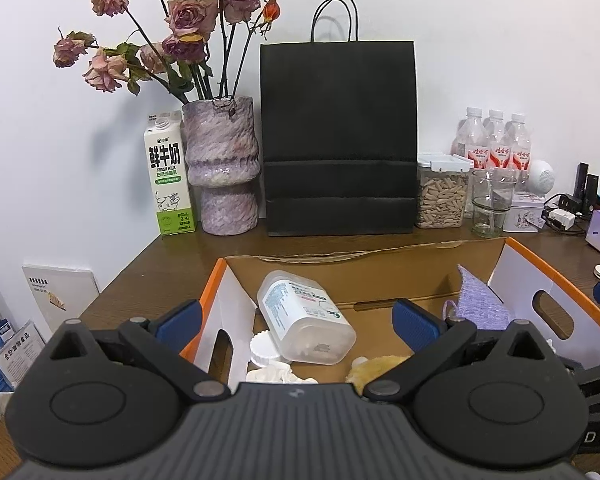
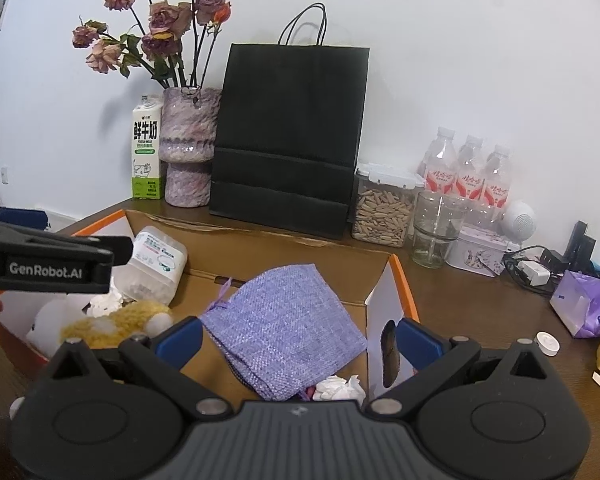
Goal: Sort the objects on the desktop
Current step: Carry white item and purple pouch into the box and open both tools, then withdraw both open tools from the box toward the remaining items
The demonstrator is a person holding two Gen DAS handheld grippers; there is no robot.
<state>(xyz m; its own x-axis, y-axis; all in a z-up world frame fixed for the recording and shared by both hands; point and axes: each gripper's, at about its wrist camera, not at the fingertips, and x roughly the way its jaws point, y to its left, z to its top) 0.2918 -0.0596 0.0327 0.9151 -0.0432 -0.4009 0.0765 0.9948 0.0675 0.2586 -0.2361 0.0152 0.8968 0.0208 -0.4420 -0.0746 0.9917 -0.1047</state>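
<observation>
One open cardboard box (image 2: 260,248) sits on the wooden desk (image 1: 172,256). In it lie one clear plastic canister (image 1: 306,318) on its side, one purple woven pouch (image 2: 284,320), one yellow plush toy (image 2: 116,322) and two crumpled tissues (image 2: 338,388). Behind stand three water bottles (image 2: 468,172), one seed jar (image 2: 382,210), one empty glass (image 2: 434,228), one black paper bag (image 1: 340,136). Left gripper (image 1: 298,322) and right gripper (image 2: 298,340) both hang spread wide above the box, grasping nothing.
</observation>
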